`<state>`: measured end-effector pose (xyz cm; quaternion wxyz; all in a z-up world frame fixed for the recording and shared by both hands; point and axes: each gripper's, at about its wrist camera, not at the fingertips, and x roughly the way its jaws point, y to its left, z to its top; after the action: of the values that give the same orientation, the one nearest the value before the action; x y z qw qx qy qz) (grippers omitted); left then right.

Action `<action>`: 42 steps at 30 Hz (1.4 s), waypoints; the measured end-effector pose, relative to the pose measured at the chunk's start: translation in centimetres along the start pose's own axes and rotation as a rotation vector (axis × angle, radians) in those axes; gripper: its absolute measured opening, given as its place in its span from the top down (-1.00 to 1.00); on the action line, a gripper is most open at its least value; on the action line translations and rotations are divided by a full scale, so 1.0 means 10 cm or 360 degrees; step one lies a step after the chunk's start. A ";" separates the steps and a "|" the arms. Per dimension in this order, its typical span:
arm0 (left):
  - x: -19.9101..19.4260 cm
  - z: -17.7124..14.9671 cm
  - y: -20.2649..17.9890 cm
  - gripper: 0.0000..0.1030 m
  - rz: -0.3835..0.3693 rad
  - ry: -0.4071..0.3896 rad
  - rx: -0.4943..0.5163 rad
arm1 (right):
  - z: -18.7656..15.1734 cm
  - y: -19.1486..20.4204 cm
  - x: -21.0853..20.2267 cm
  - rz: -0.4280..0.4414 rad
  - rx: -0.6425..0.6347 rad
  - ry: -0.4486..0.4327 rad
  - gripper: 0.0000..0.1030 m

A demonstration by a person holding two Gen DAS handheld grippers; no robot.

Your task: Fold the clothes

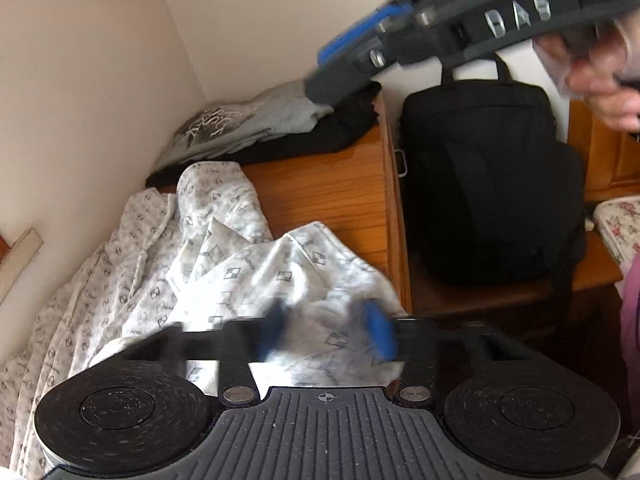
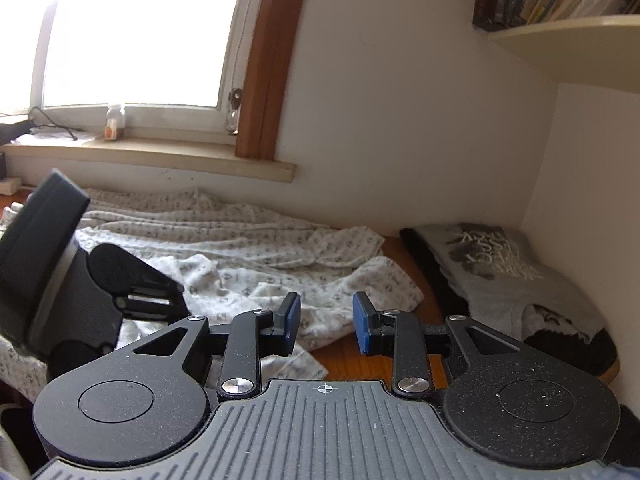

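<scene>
While both handheld grippers hover above a wooden desk, a white patterned garment lies crumpled across it. In the right wrist view its long axis runs along the wall beneath the window sill, from the far end near the window towards the corner, where one rumpled end points at a stack of folded clothes. That stack, a grey printed shirt on top of black items, sits on the desk in the corner, just beside the garment's near end, with a strip of bare wood between them.

The right gripper has its blue-padded fingers standing apart with nothing between them, held over the garment's edge and the bare wood. The left gripper is blurred in its own view; its blue pads are spread and white cloth shows around and between them, but whether they pinch the cloth cannot be told. In that view the right gripper's body crosses the upper right, held by a hand, and partly hides the stack.

Beside the desk's outer edge stands a black bag. Above the corner, a shelf holds books. A small jar stands on the window sill.
</scene>
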<state>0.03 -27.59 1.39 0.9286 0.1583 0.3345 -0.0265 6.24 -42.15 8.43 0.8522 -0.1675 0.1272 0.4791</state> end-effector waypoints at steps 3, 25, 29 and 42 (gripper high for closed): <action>-0.20 0.01 0.17 0.78 -0.0044 -0.0083 -0.0110 | -0.02 0.01 0.03 0.0000 0.0004 0.0008 0.42; -1.81 -1.62 2.13 0.84 0.0585 -0.0147 -0.1060 | -0.09 0.89 0.98 0.0350 -0.0093 0.0203 0.34; -1.84 -1.72 2.02 0.55 0.0598 -0.0146 -0.1026 | -0.26 0.94 1.21 0.0341 -0.0066 0.0253 0.32; -1.74 -1.70 1.49 0.50 0.0510 -0.0127 -0.0843 | -0.48 0.88 1.13 0.0329 0.0110 0.0053 0.28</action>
<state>-21.58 -9.09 4.11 0.9423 -0.0397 0.2639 0.2022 4.12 -31.11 -1.62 0.8013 -0.1319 0.1745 0.5568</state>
